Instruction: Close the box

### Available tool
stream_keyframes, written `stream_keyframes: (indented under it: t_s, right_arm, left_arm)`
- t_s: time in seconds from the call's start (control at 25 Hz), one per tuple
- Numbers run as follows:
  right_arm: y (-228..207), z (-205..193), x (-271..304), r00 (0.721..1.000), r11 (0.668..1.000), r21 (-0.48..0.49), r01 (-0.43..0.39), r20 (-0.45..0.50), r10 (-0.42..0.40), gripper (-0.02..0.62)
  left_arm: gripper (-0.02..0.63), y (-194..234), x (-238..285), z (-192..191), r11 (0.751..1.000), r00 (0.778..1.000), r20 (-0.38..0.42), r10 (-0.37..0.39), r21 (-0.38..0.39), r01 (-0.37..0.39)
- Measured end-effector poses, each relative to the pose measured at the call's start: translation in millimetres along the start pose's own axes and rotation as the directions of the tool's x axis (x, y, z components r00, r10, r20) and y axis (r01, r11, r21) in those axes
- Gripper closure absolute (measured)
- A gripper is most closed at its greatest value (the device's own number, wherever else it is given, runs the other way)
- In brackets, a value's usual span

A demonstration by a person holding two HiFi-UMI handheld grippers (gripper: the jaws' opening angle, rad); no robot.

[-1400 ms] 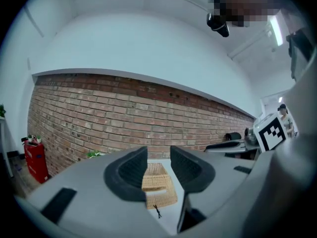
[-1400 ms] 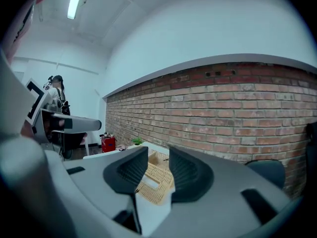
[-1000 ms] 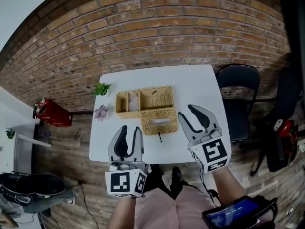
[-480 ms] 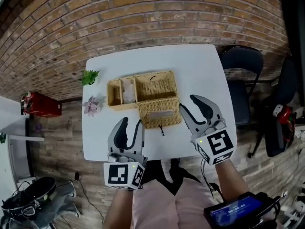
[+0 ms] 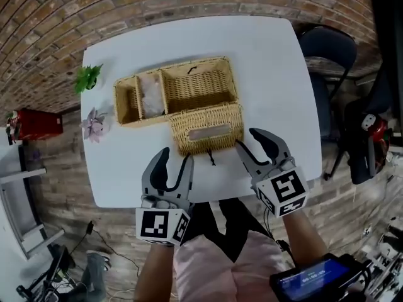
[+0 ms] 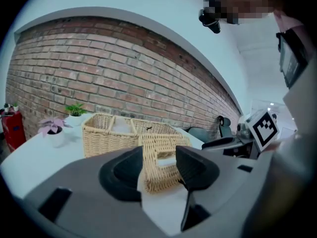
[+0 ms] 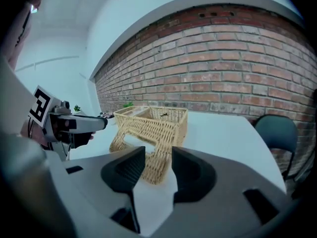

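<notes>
A wicker box (image 5: 169, 90) stands on the white table (image 5: 264, 61), with several compartments showing. Its lid (image 5: 208, 129) hangs open over the near side and a small dark loop dangles from the lid's edge. My left gripper (image 5: 174, 158) hovers just short of the lid's left corner; my right gripper (image 5: 247, 139) is beside its right corner. Both jaws have just been opening and stand open with nothing between them. In the left gripper view the lid (image 6: 159, 163) shows beyond the left gripper (image 6: 159, 155). In the right gripper view the lid (image 7: 143, 133) lies ahead of the right gripper (image 7: 158, 155).
A green pot plant (image 5: 88, 77) and a pink flower (image 5: 94, 123) stand at the table's left edge. A dark chair (image 5: 329, 49) is at the right of the table, a red object (image 5: 28, 126) on the floor at left. A brick wall runs behind.
Both grippers have dropped toward the table and now sit close to the hanging lid. Their jaws stand wider than before. The box and lid have not moved.
</notes>
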State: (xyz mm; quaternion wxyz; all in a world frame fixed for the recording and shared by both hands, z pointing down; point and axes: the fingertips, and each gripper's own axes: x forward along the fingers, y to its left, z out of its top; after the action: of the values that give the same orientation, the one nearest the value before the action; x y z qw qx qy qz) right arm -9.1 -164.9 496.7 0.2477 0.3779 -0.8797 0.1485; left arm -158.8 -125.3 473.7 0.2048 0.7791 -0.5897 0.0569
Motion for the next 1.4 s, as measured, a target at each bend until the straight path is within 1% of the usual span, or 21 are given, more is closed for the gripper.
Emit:
stream_keyframes:
  t_s: [0.2, 0.44, 0.6, 0.76, 0.88, 1.0, 1.12, 1.24, 1.4]
  right_arm:
    - [-3.8, -26.2, 12.7, 0.998, 0.999, 0.036, -0.02, -0.055, 0.022, 0.413]
    - [-1.1, -36.7, 26.7, 0.994, 0.996, 0.073, -0.057, -0.088, 0.064, 0.407]
    - [0.4, -41.8, 29.7, 0.99, 0.991, 0.104, -0.087, -0.103, 0.098, 0.414]
    - [3.1, -41.0, 26.2, 0.987, 0.99, 0.093, -0.107, -0.109, 0.117, 0.43]
    - [6.4, -37.7, 19.1, 0.984, 0.986, 0.107, -0.131, -0.107, 0.142, 0.425]
    - [10.8, -30.9, 9.1, 0.978, 0.972, 0.157, -0.173, -0.09, 0.189, 0.42]
    - [17.7, -23.0, -5.2, 0.966, 0.941, 0.249, -0.227, -0.061, 0.25, 0.416]
    - [21.9, -11.8, -17.8, 0.958, 0.918, 0.302, -0.259, -0.041, 0.284, 0.407]
    - [18.1, 5.3, -25.9, 0.957, 0.907, 0.321, -0.271, -0.012, 0.29, 0.405]
  left_arm:
    - [0.363, 5.1, 14.5, -23.2, 0.999, 0.998, -0.052, -0.027, -0.042, 0.025]
    - [0.334, 8.1, 29.5, -41.4, 0.996, 0.992, -0.114, -0.059, -0.067, 0.051]
    - [0.328, 4.6, 33.7, -52.6, 0.991, 0.984, -0.146, -0.097, -0.107, 0.082]
    - [0.327, 0.8, 32.1, -50.1, 0.985, 0.984, -0.138, -0.113, -0.145, 0.093]
    - [0.325, -2.3, 26.5, -47.0, 0.985, 0.983, -0.143, -0.117, -0.141, 0.097]
    - [0.324, -5.1, 18.7, -39.2, 0.984, 0.985, -0.13, -0.112, -0.151, 0.092]
    - [0.324, -9.4, 6.6, -30.3, 0.984, 0.989, -0.111, -0.098, -0.161, 0.08]
    - [0.324, -14.3, -4.4, -18.8, 0.986, 0.991, -0.1, -0.093, -0.146, 0.077]
    - [0.324, -17.8, -13.9, 5.2, 0.991, 0.993, -0.065, -0.1, -0.091, 0.094]
